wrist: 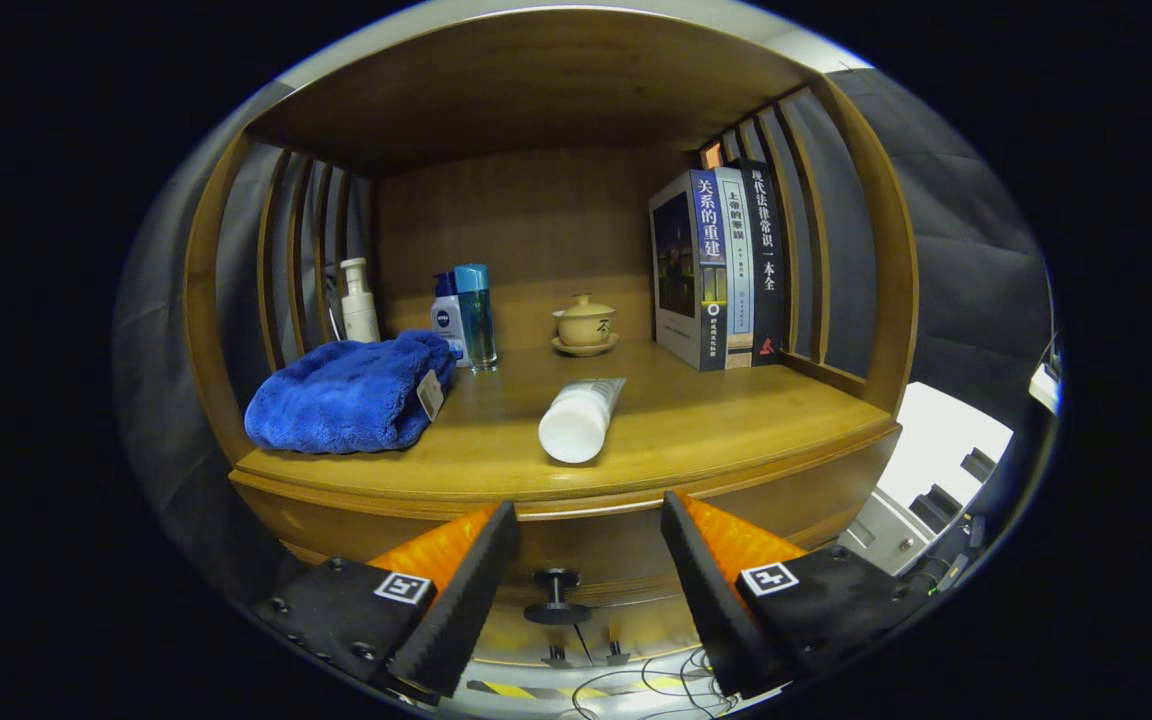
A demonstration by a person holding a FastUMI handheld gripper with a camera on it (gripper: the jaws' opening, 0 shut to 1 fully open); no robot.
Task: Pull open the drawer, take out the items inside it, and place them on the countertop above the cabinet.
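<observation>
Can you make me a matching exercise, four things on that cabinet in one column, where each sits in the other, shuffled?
1. blue towel
2. white tube
3. lidded teacup
4. drawer knob

A. between the open gripper's fingers
B. lying mid-countertop, cap toward the gripper
C. countertop's left front
D. at the back, beside the books

Pairs: 1-C, 2-B, 3-D, 4-A

I see three upright books (pixel 726 265), a lidded teacup (pixel 585 324), a pump bottle (pixel 358 301) and floor cables (pixel 656 685).
</observation>
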